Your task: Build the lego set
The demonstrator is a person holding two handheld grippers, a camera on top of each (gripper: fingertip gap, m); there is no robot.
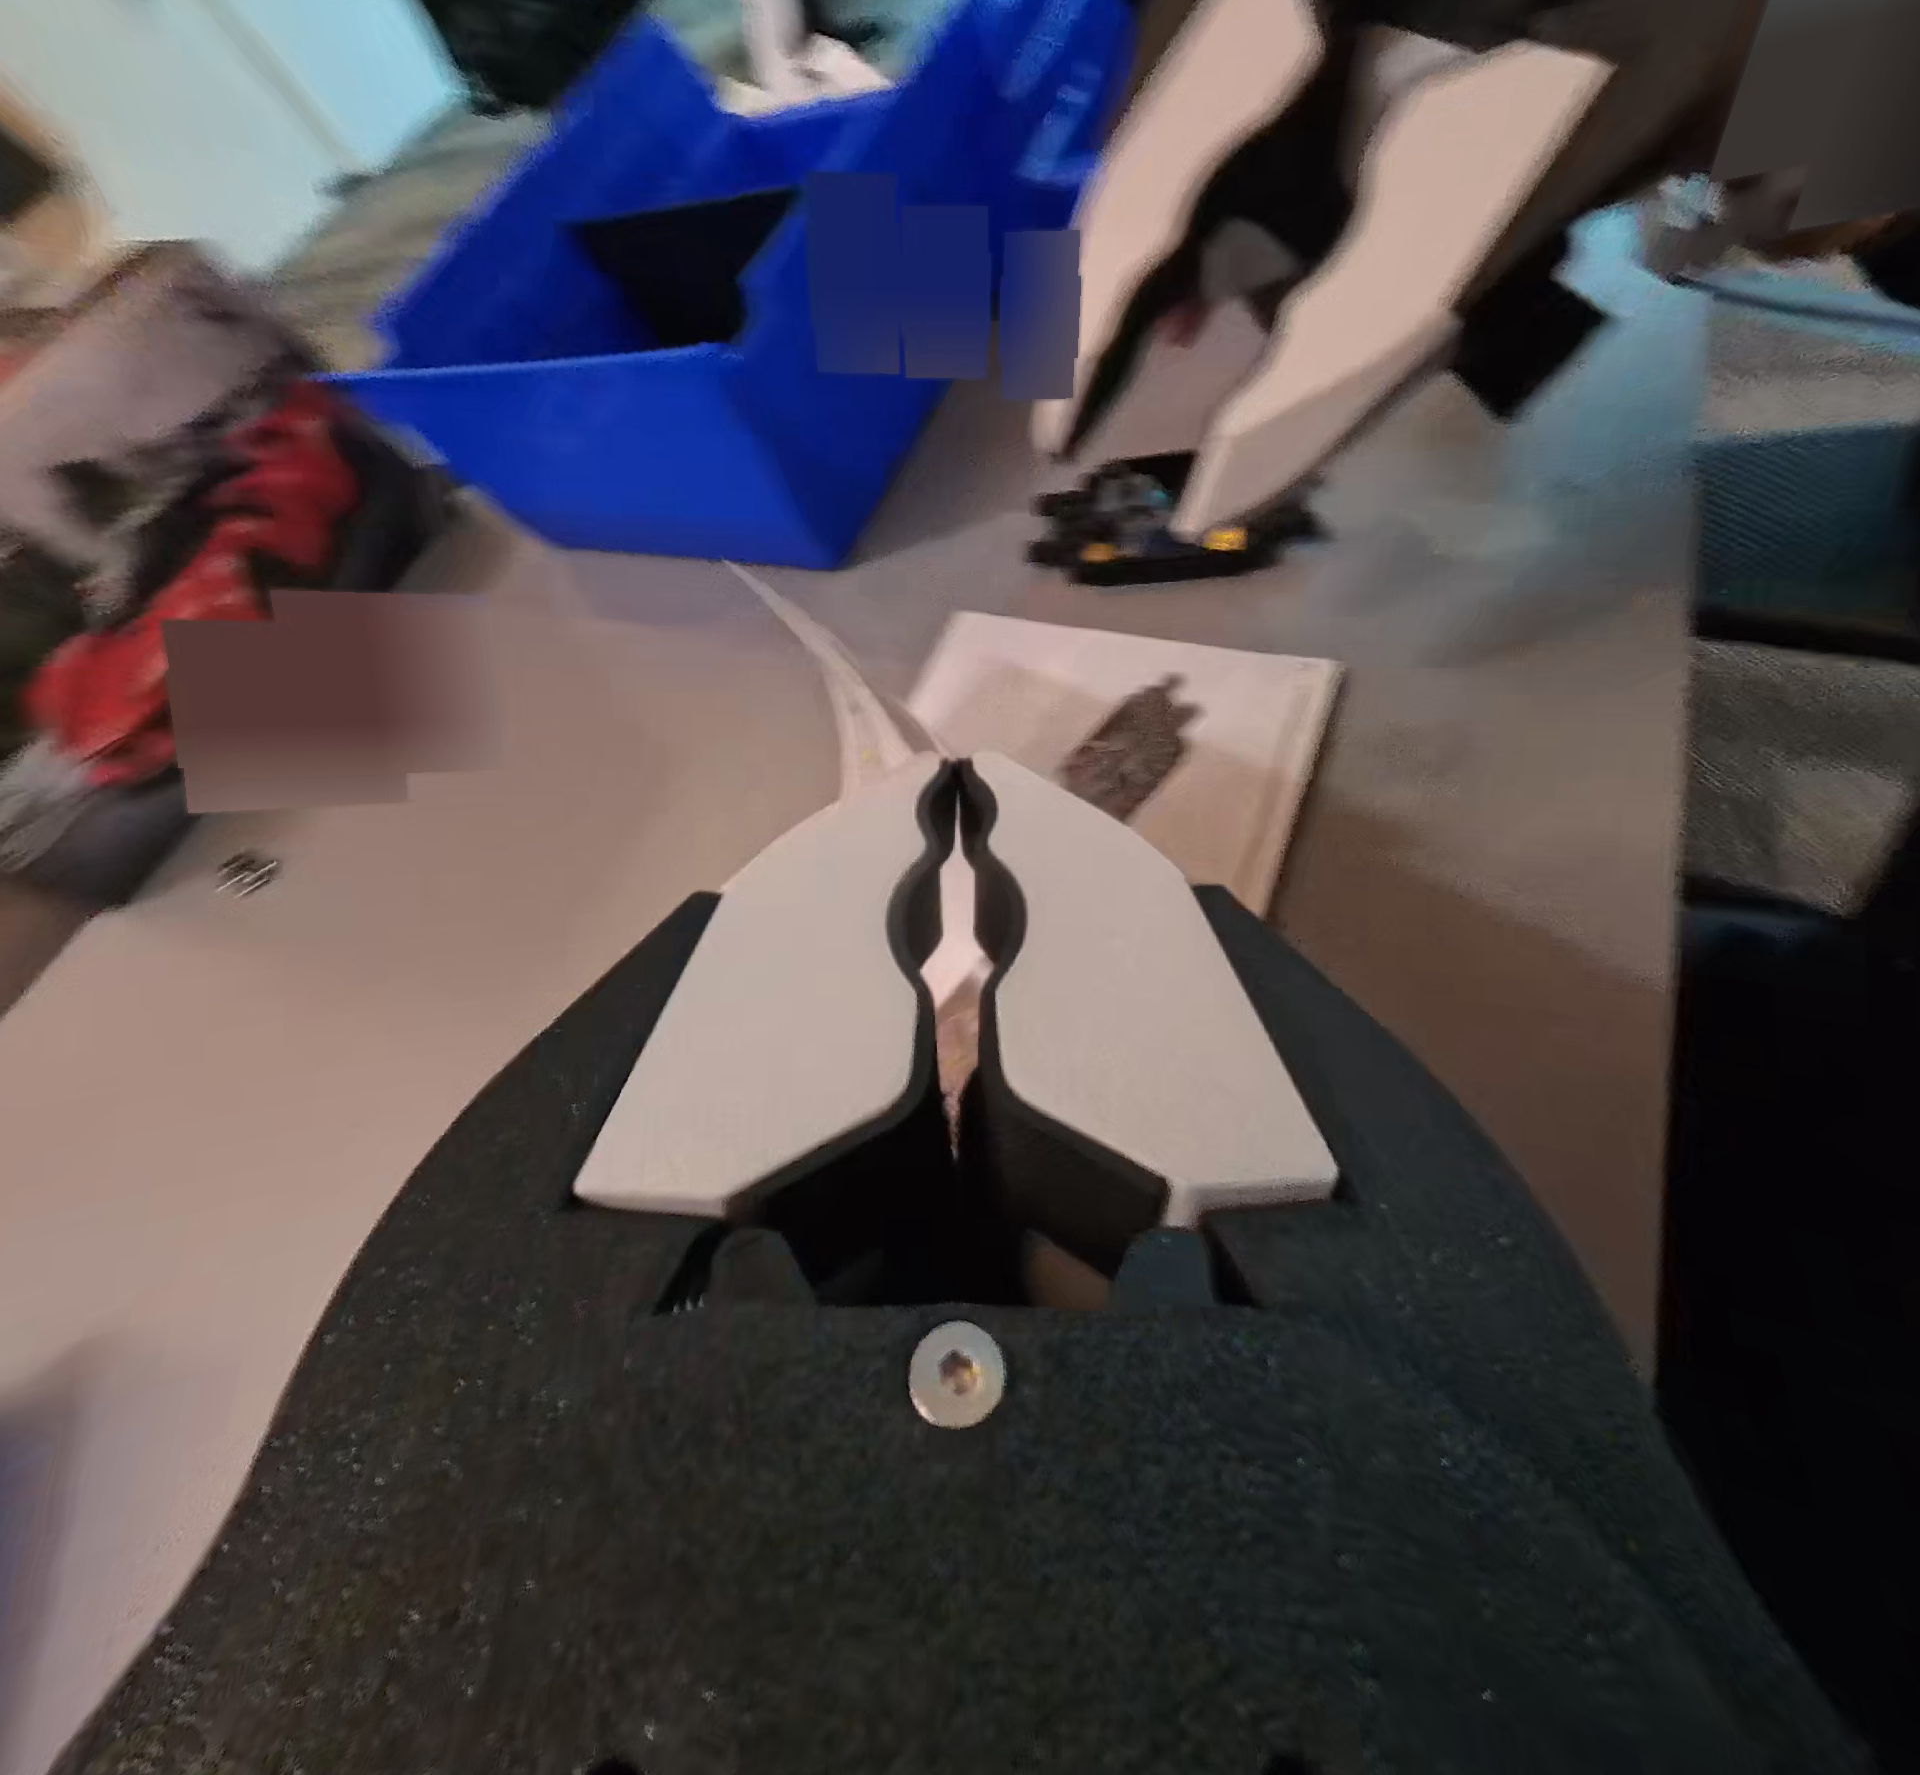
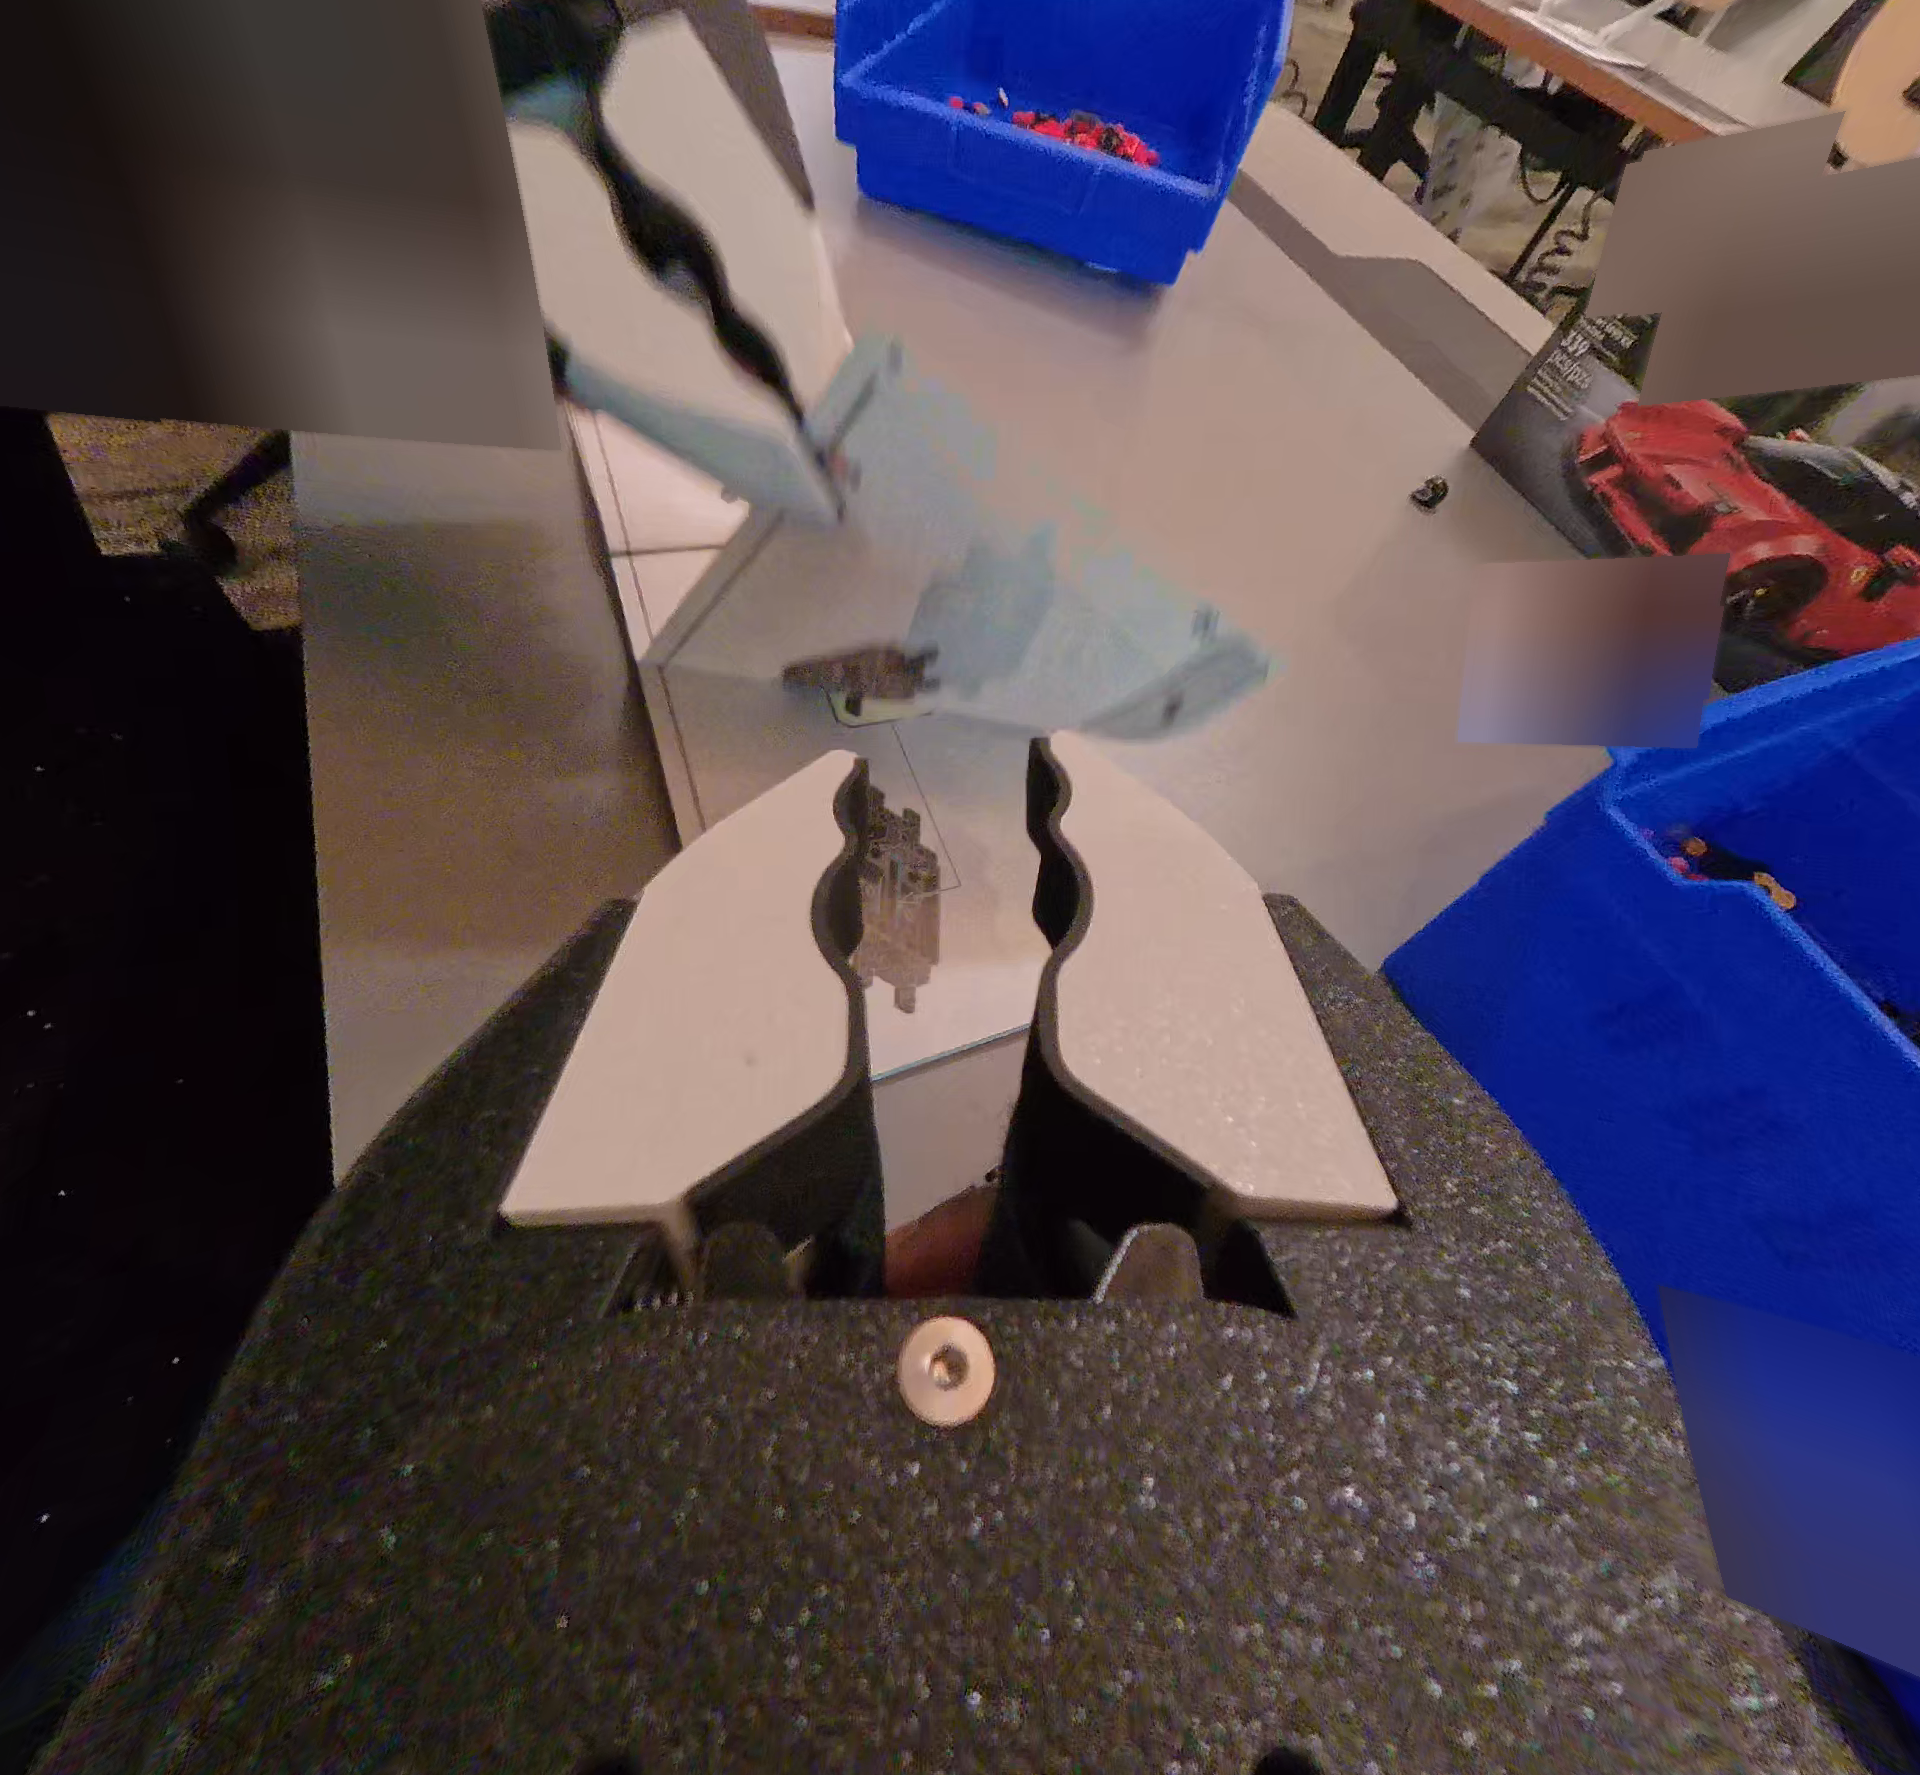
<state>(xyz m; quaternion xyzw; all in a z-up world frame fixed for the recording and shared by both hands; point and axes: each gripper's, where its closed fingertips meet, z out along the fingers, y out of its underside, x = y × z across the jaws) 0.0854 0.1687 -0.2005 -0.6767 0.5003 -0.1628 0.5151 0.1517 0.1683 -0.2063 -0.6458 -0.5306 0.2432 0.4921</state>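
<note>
My left gripper [image 1: 958,769] pinches a thin white page of the open instruction booklet [image 1: 1236,749]; my right gripper [image 2: 945,769] hangs parted over the booklet, near the small black lego build [image 1: 1122,530] on the grey table [image 1: 520,946].

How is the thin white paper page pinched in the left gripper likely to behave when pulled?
Probably floppy: the page bows in a curve ahead of the shut left gripper. Likely light, since a fingertip pinch carries it. It may tear if yanked, seemingly attached to the flat white booklet.

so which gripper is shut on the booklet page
The left gripper: its fingers pinch a page of the instruction booklet. The right gripper is open, holding nothing.
</note>
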